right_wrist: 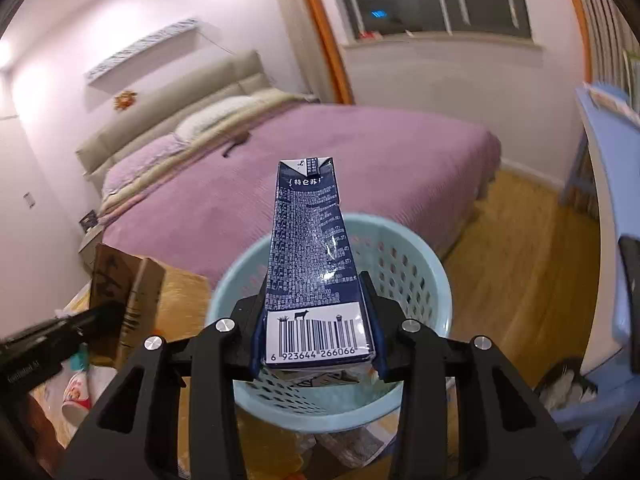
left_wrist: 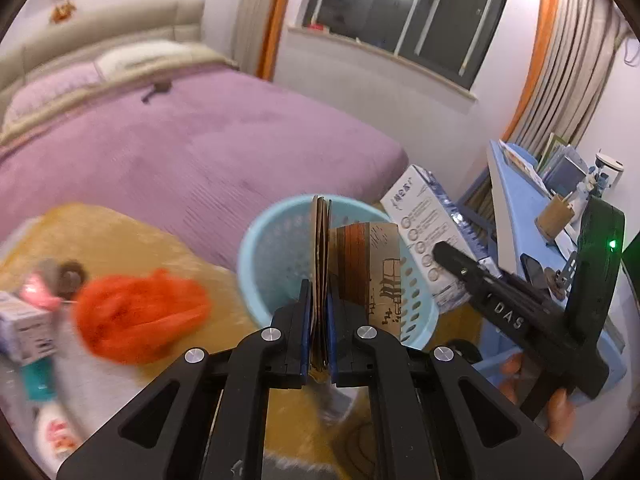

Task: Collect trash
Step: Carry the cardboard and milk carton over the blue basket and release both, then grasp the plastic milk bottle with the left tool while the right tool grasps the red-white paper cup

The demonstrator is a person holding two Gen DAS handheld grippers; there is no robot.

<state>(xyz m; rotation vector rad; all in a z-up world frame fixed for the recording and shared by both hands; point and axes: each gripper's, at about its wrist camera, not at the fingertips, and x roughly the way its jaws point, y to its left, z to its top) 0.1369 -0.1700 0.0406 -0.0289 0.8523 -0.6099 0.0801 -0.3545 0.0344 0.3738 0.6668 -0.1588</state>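
Observation:
My left gripper [left_wrist: 319, 304] is shut on a flattened brown cardboard piece [left_wrist: 362, 264], held upright over the near rim of a light blue perforated basket [left_wrist: 272, 252]. My right gripper [right_wrist: 316, 312] is shut on a dark blue milk carton [right_wrist: 310, 256] with a barcode facing me, held above the same blue basket [right_wrist: 404, 276]. In the left wrist view the right gripper [left_wrist: 444, 250] reaches in from the right with the milk carton [left_wrist: 424, 216] beside the basket. The right wrist view shows the cardboard piece [right_wrist: 120, 292] at the left, gripped by the left gripper's black fingers [right_wrist: 102, 314].
A bed with a purple cover [left_wrist: 192, 148] lies behind the basket. An orange crumpled bag [left_wrist: 140, 312] and small packages [left_wrist: 24, 324] lie at the left. A blue desk [left_wrist: 520, 200] with books stands at the right, a wooden floor [right_wrist: 520, 260] beside it.

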